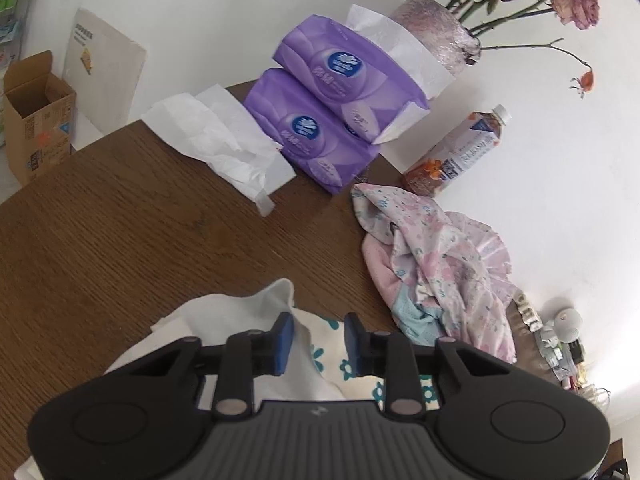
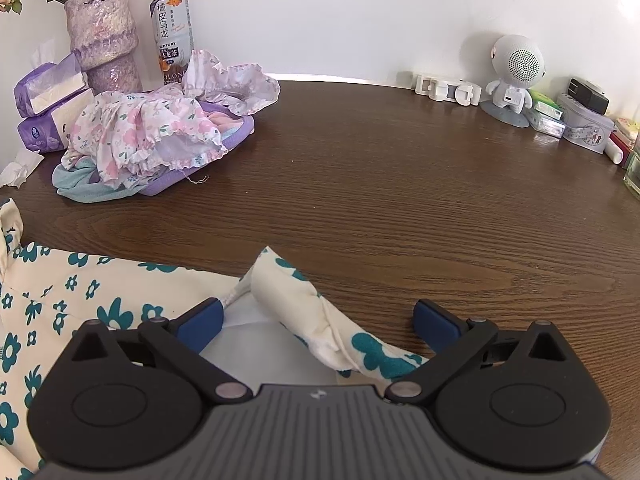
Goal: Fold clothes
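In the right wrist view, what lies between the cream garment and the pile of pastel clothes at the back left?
Only bare wooden table separates the cream garment from the pile of pastel clothes; the right wrist view shows it.

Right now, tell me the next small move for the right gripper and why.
Probably close the right gripper on the rolled edge of the cream floral garment. Its fingers stand wide open on either side of that fold, nothing gripped, and the wooden table beyond is bare.
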`<act>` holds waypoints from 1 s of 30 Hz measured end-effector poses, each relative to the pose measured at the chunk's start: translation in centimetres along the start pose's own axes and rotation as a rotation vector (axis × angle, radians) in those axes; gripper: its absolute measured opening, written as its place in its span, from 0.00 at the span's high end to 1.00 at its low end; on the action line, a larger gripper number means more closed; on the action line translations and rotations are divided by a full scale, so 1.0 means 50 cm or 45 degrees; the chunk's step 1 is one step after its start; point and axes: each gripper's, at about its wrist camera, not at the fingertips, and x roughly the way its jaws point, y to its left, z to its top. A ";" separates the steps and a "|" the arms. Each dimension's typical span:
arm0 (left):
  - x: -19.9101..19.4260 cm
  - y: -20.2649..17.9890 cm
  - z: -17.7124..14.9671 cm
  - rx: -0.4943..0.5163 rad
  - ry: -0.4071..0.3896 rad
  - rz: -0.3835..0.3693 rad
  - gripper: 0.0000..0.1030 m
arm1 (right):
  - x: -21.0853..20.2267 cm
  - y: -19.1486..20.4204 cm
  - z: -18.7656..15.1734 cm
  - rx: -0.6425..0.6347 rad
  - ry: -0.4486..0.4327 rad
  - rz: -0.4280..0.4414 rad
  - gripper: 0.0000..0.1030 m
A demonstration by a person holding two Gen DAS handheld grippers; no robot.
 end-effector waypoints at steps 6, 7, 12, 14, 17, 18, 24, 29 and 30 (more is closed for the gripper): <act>0.010 -0.019 -0.007 0.058 0.009 0.040 0.99 | 0.000 0.001 -0.004 0.002 -0.016 -0.003 0.01; 0.006 -0.024 -0.008 0.077 0.000 0.050 1.00 | -0.001 0.001 -0.006 0.002 -0.020 -0.004 0.01; -0.035 -0.029 -0.007 0.095 -0.036 0.010 1.00 | -0.001 0.001 -0.006 0.001 -0.020 -0.005 0.01; -0.060 -0.029 -0.008 0.103 -0.053 -0.018 1.00 | -0.002 0.001 -0.006 0.001 -0.019 -0.005 0.01; -0.095 -0.027 -0.014 0.131 -0.061 -0.036 1.00 | -0.002 0.001 -0.006 -0.001 -0.015 -0.004 0.01; -0.101 -0.024 -0.019 0.143 -0.057 -0.028 1.00 | -0.002 0.000 -0.006 -0.002 -0.017 -0.003 0.01; -0.090 0.025 -0.052 0.147 -0.028 0.083 1.00 | -0.002 0.000 -0.011 -0.002 -0.030 -0.002 0.01; -0.073 0.059 -0.073 0.145 -0.033 0.141 1.00 | -0.004 0.000 -0.012 0.000 -0.033 -0.005 0.01; -0.072 0.063 -0.076 0.148 -0.039 0.142 1.00 | -0.005 0.000 -0.013 0.000 -0.034 -0.005 0.01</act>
